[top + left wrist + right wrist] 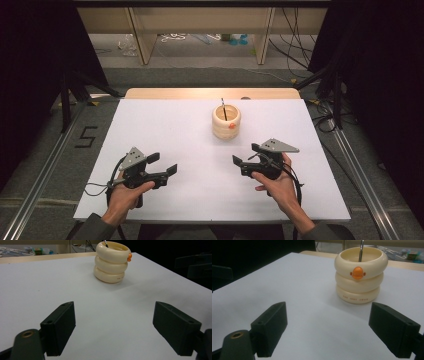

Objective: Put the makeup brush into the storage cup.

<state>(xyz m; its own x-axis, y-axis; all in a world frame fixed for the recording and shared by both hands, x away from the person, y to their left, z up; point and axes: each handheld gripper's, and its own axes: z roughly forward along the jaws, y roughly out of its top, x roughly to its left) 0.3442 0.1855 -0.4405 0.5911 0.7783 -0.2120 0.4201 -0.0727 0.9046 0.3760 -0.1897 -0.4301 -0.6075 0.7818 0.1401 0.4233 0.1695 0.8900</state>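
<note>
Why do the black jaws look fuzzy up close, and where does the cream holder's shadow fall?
Left gripper view: the cream ringed pen holder is sharp, jaws soft with nearness. Right gripper view: holder crisp, faint shadow to its left. High view: even light on the white table sheet, dark surroundings.

White table top [165, 130] on grey carpet floor [45, 145], wooden shelf unit [200, 22] behind, black curtains [380, 75] at sides.
</note>
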